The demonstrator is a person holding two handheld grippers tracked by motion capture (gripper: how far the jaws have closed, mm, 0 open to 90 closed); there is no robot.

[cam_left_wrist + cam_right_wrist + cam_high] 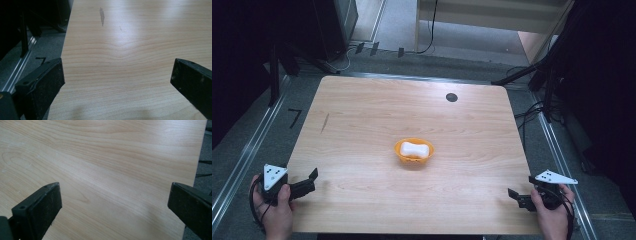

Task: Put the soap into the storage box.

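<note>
Two grippers waiting, a bowl sitting in the middle.

The left gripper (309,181) and right gripper (514,196) are gaping wide, holding nothing, at the table's (362,115) near corners. The orange bowl (414,151) is holding a white bone-shaped thing (415,149), far from both.

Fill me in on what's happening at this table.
A person sits at a wooden table with a two-jaw gripper in each hand. The left gripper rests at the near left corner, the right gripper at the near right edge; both have jaws wide open and hold nothing. In the middle of the table stands an orange bowl with a white bone-shaped object in it, untouched.
</note>
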